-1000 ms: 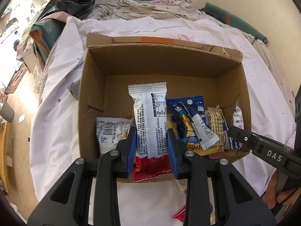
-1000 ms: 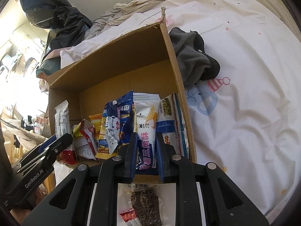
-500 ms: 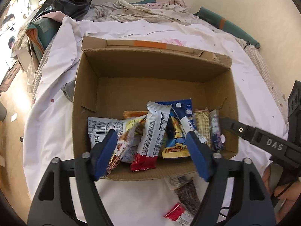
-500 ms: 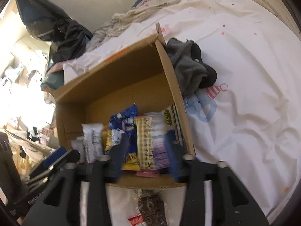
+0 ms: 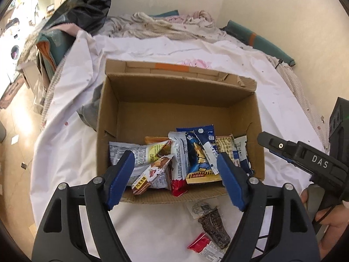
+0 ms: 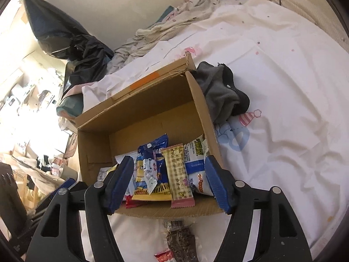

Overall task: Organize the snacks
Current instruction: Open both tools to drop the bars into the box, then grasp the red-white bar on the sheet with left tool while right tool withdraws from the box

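Observation:
An open cardboard box [image 5: 178,91] [image 6: 135,118] stands on a white bedsheet. Several snack packets lean in a row along its near wall, among them a white-and-red packet [image 5: 180,163], a blue packet [image 5: 201,152] [image 6: 152,166] and a beige checked packet [image 6: 177,172]. My left gripper [image 5: 174,179] is open and empty, just in front of the box's near wall. My right gripper [image 6: 169,181] is open and empty too, before the box's right part; its body [image 5: 305,159] shows in the left wrist view.
A dark brown packet [image 5: 214,224] [image 6: 182,243] and a small red packet [image 5: 202,245] [image 6: 164,256] lie on the sheet in front of the box. A grey cloth [image 6: 220,91] lies by the box's right wall. Black bags [image 5: 87,2] and clutter stand left of the bed.
Both grippers opened and let go: the left released the white-and-red packet, the right the beige checked packet. Both packets now lean in the box. Both grippers drew back and up.

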The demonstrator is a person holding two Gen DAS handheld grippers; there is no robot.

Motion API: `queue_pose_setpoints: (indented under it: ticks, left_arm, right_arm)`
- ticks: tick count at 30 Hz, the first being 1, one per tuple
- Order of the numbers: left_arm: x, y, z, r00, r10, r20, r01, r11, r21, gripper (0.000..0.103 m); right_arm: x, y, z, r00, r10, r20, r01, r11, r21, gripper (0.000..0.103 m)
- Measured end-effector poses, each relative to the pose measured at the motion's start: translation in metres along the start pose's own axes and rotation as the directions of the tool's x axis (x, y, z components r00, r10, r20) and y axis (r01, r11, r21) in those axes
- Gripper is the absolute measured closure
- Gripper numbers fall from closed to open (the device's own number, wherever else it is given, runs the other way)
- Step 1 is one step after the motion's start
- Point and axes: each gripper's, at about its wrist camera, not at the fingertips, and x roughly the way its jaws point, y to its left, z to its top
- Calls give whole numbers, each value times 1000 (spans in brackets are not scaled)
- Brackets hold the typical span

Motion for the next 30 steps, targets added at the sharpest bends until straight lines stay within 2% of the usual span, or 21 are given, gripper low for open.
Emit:
queue_pose_setpoints:
  ticks: [3,5,9,15,18,23,27,30]
  left_arm:
    - [-13,5,-4,1000,6,22,-6,1000,-9,28]
    - [-21,13,-8,999,13,41,-11,999,-48,28]
    - [-31,28,-17,999,34,31,-31,995,-96,28]
    - [-33,40,-39,995,90,-34,-94,985,-147,28]
    - [-28,43,-55,989,110,-103,-128,974,-187,28]
    - [-17,39,-89,968,85,-235,-148,953,-266,28]
    - [-5,21,-122,942,73,-327,-180,934,-310,28]
    - [13,-2,-148,913,36,-407,-184,926,-329,28]
  right_arm:
    - [-7,1,-6,1000,-9,-4,9,1000,-15,33]
    - [-12,1,-11,1000,-6,-17,6,1000,-20,33]
    - [-26,2,-25,999,-15,-33,14,999,-46,33]
    - [-37,-3,-46,997,-42,-64,40,998,-41,32]
    - [-40,-14,-53,996,-34,-80,37,999,29,32]
    - [-37,-30,-61,992,-51,-116,62,993,96,32]
    - [-36,-36,-66,987,-72,-146,86,992,95,32]
    - [-35,-42,-68,985,-58,-162,78,989,123,32]
